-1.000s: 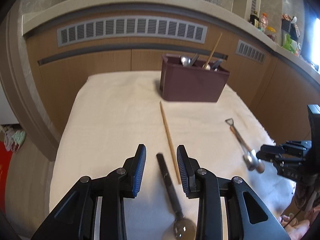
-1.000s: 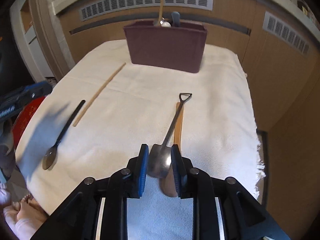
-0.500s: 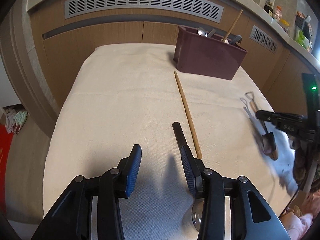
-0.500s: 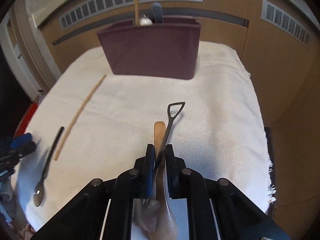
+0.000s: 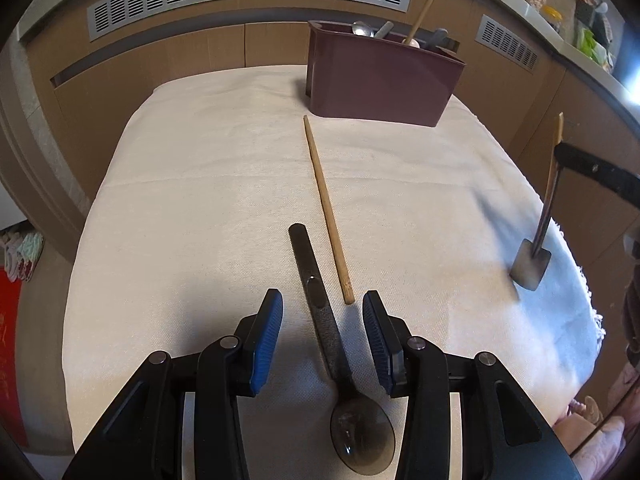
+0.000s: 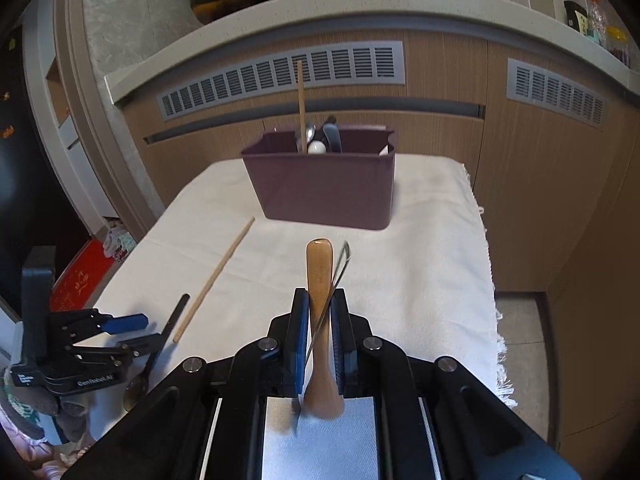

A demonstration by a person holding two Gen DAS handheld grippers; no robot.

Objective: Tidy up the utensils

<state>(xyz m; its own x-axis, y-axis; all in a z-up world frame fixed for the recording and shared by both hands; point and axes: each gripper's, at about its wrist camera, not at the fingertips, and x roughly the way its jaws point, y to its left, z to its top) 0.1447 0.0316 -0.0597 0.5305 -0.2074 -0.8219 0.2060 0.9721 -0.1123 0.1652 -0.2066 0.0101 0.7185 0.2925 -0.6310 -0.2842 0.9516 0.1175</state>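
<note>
Two utensils, a wooden spoon (image 6: 319, 276) and a shovel-shaped metal spoon (image 5: 530, 262), sit pinched in the right gripper (image 6: 319, 344) at frame centre; the left gripper (image 5: 322, 336), jaws spread, straddles one black-handled spoon (image 5: 320, 312) beside one chopstick (image 5: 326, 208).

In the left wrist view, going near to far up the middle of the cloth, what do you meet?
Left gripper, jaws open → black-handled spoon lying between them → loose wooden chopstick → maroon utensil box already holding utensils.

Matt woven cloth (image 5: 224, 200), wood chopstick (image 5: 326, 208), glossy metal spoon (image 5: 362, 436), plastic caddy (image 5: 380, 80).
</note>
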